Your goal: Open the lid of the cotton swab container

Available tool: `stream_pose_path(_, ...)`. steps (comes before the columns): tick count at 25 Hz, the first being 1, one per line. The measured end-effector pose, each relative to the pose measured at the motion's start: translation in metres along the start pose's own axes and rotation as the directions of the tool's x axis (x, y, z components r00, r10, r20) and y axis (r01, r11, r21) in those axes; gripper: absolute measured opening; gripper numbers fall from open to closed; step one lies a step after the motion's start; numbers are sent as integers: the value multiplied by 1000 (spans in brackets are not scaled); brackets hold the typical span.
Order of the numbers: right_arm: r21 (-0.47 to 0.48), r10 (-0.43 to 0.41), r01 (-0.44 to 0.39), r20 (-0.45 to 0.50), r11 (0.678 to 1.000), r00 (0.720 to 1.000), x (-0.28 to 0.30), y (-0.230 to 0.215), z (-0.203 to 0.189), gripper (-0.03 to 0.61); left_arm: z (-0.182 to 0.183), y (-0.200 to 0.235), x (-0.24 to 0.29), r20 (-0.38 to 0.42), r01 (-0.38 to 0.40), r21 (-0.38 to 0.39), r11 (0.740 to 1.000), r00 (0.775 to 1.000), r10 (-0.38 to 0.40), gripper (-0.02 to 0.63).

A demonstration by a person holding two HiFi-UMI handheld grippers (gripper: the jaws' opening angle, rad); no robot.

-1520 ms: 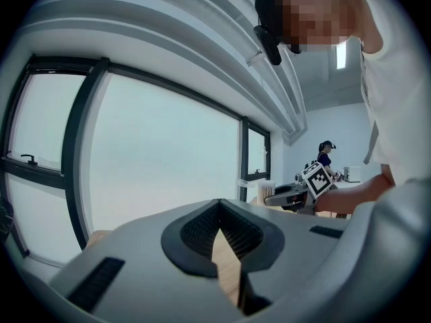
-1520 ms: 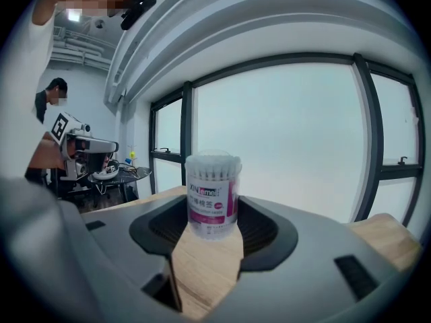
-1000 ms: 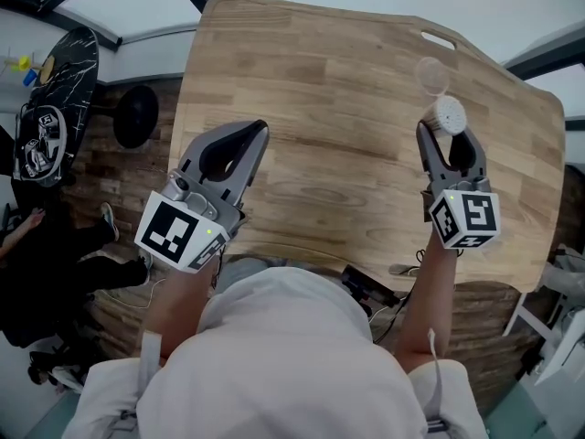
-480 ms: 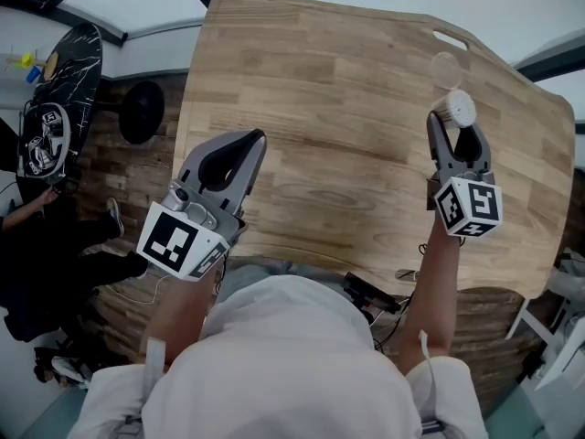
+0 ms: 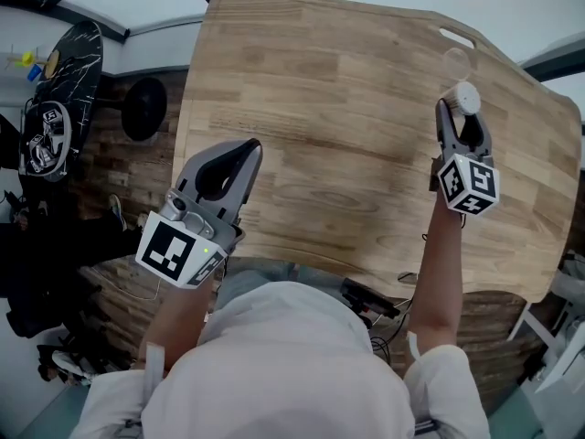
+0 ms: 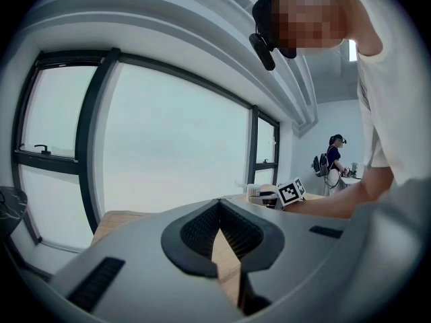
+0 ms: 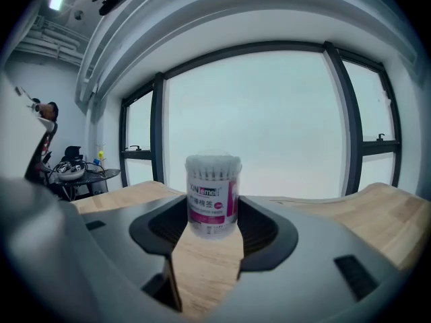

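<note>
Far left, head view: a black oval board with white markings [image 5: 57, 80] lies beyond the counter's left edge, above a dark wood-plank floor [image 5: 110, 172]. A black round object [image 5: 144, 108] sits just beside the board; what it is cannot be told.

The light wooden counter [image 5: 347, 108] fills the upper middle of the head view.

The grey left hand-held gripper [image 5: 247, 149] is over the near left part of the counter, with its black-and-white marker cube [image 5: 174, 245] at the rear. In the left gripper view, this hand-held gripper [image 6: 219, 210] has both jaws closed tip to tip with nothing between them. Only counter wood shows through the gap behind the tips.

At bottom centre is the person's white shirt [image 5: 292, 364], with a forearm reaching to each hand-held gripper.

The right hand-held gripper [image 5: 462, 115] is at the far right part of the counter. It grips a clear cylindrical plastic cotton swab container with a pink-and-white label [image 5: 467, 97]. In the right gripper view, the container [image 7: 213, 194] stands upright between the jaw tips of this hand-held gripper [image 7: 213, 214]. The jaws stand narrowly apart and the pads press its lower sides. White swab heads show at its top. Whether its base rests on the counter cannot be told.

A clear round plastic lid [image 5: 455, 60] lies flat on the counter just beyond the container and apart from it. It is close to a slot cut [image 5: 457, 37] at the counter's far edge
</note>
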State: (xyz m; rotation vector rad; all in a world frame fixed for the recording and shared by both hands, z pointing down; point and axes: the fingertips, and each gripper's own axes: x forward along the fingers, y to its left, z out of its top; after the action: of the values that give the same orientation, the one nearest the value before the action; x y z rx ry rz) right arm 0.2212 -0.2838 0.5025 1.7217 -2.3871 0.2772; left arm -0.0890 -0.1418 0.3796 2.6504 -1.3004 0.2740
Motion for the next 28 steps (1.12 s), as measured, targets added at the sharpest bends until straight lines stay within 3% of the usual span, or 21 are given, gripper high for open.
stream_pose_path(5,54,-33,35,-38,998,999,17,-17,-29,241,-6,-1,-2,-12,-1,4,1000,1000,1,13)
stream_pose_path(19,-1,-82,83,-212,997,974,47,-49,-98,241,-11,-10,1,-35,9,20,1000,999,-9,12)
stream_pose_path(28,-15,-79,77,-270,997,960,53,-54,-112,241,-12,-11,-1,-37,7,19,1000,999,-6,12)
